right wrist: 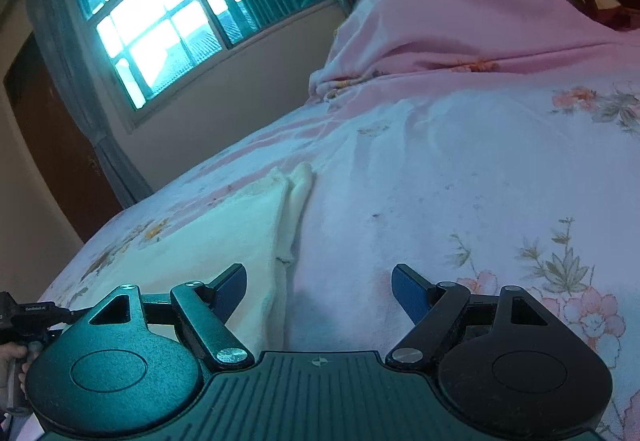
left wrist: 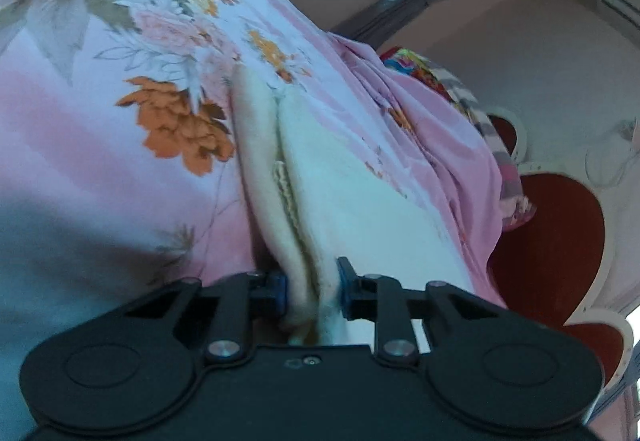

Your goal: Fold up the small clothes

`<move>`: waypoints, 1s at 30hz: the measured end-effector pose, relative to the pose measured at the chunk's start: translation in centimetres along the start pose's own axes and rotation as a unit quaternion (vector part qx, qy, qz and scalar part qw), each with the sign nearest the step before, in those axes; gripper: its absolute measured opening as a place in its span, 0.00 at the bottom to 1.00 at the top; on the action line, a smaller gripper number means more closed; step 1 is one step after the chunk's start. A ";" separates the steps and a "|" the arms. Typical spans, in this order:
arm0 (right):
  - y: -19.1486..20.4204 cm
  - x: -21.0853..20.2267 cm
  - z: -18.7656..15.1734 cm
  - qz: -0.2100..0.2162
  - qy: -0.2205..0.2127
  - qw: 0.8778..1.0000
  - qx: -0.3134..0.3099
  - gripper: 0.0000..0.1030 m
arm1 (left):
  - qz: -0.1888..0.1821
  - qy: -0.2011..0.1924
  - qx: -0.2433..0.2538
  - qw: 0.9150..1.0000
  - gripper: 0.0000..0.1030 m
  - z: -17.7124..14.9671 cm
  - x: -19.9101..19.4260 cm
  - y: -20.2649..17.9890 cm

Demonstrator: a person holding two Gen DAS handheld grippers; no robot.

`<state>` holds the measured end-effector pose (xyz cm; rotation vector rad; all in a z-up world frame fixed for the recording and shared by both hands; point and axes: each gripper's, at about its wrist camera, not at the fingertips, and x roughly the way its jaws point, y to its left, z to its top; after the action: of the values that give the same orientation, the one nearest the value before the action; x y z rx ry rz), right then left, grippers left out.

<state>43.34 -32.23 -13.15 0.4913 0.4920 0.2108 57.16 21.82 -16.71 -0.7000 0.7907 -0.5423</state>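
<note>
Between left tongs [left wrist: 312,291], cream cloth [left wrist: 344,201] (pinched).

Bedroom surroundings: floral bedding, window, headboard.

A pink and white floral bedsheet [right wrist: 460,169] covers the bed, bunched into a rumpled pink ridge toward its far edge. A striped, flower-printed pillow [left wrist: 502,157] lies at the head end against a red-and-white scalloped headboard [left wrist: 560,225]. A barred, teal-tinted window [right wrist: 172,21] with grey curtains [right wrist: 72,81] glows beyond the bed's side edge.

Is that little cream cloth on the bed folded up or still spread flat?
Partly bunched: the cream cloth lies flat on the floral bedsheet, but one edge is gathered into ridges.
</note>
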 end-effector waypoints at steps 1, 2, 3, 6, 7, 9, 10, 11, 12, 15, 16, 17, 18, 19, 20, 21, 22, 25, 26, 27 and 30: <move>-0.1 -0.1 0.2 -0.009 0.002 1.000 0.003 0.77 | 0.010 0.003 0.010 1.000 0.21 0.0 0.1 -0.4; -0.1 -0.4 0.7 -0.023 -0.001 1.000 0.000 0.77 | 0.019 0.003 0.019 1.000 0.19 0.0 0.1 -0.7; -0.5 -0.9 1.3 -0.040 -0.014 0.999 -0.006 0.77 | 0.030 0.002 0.028 0.999 0.18 -0.2 0.1 -1.2; -1.9 -2.2 2.9 -0.165 -0.048 0.984 -0.052 0.77 | 0.055 0.000 0.057 0.997 0.15 -0.4 0.0 -2.3; -2.6 -2.3 3.5 -0.224 -0.056 0.969 -0.084 0.77 | 0.063 -0.002 0.065 0.996 0.15 -0.5 0.0 -2.7; -4.8 -2.0 4.7 -0.291 -0.051 0.948 -0.116 0.79 | 0.073 -0.009 0.078 0.994 0.15 -0.7 -0.1 -3.2; -5.9 -1.8 5.2 -0.308 -0.041 0.944 -0.114 0.82 | 0.079 -0.012 0.083 0.993 0.14 -0.8 -0.2 -3.5; -7.3 -2.0 5.8 -0.324 -0.038 0.939 -0.106 0.85 | 0.087 -0.017 0.085 0.992 0.14 -0.9 -0.3 -3.9; -8.3 -2.4 6.3 -0.337 -0.039 0.935 -0.098 0.86 | 0.096 -0.023 0.089 0.991 0.13 -1.1 -0.4 -4.4; -10.3 -4.2 6.9 -0.374 -0.058 0.921 -0.094 0.90 | 0.121 -0.033 0.105 0.986 0.12 -1.0 -0.7 -6.7; -11.0 -5.3 6.9 -0.381 -0.067 0.918 -0.092 0.91 | 0.124 -0.035 0.106 0.986 0.12 -0.7 -0.9 -7.7; -11.6 -6.1 6.9 -0.383 -0.073 0.917 -0.085 0.93 | 0.119 -0.038 0.109 0.986 0.12 -0.5 -1.1 -9.0; -12.5 -7.1 6.7 -0.375 -0.080 0.921 -0.071 0.95 | 0.113 -0.042 0.117 0.986 0.12 -0.3 -1.2 -10.4; -13.6 -7.6 6.3 -0.363 -0.082 0.926 -0.055 0.96 | 0.106 -0.041 0.132 0.985 0.12 0.0 -0.9 -12.4; -14.5 -8.2 5.9 -0.352 -0.086 0.932 -0.033 0.96 | 0.105 -0.037 0.145 0.983 0.12 0.2 -0.4 -14.1; -15.2 -8.8 5.5 -0.342 -0.091 0.935 -0.007 0.96 | 0.107 -0.031 0.156 0.981 0.12 0.3 0.3 -15.8; -16.1 -9.4 5.3 -0.328 -0.099 0.939 0.022 0.96 | 0.113 -0.022 0.169 0.979 0.12 0.5 1.4 -17.9; -17.1 -11.0 5.0 -0.303 -0.118 0.943 0.069 0.96 | 0.145 0.010 0.220 0.965 0.12 -0.5 5.7 -23.0; -17.3 -11.2 5.1 -0.292 -0.122 0.946 0.076 0.97 | 0.160 0.026 0.239 0.957 0.12 -1.2 7.8 -24.7; -17.5 -11.5 5.0 -0.282 -0.127 0.947 0.085 0.97 | 0.177 0.043 0.254 0.950 0.12 -2.0 9.9 -26.1; -18.1 -12.5 4.7 -0.258 -0.140 0.950 0.110 0.97 | 0.204 0.092 0.282 0.933 0.24 -5.2 16.2 -29.4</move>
<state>36.34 -53.59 -13.56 0.5816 0.3511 -0.4184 57.46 -10.04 -4.96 0.0540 0.8730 -0.4257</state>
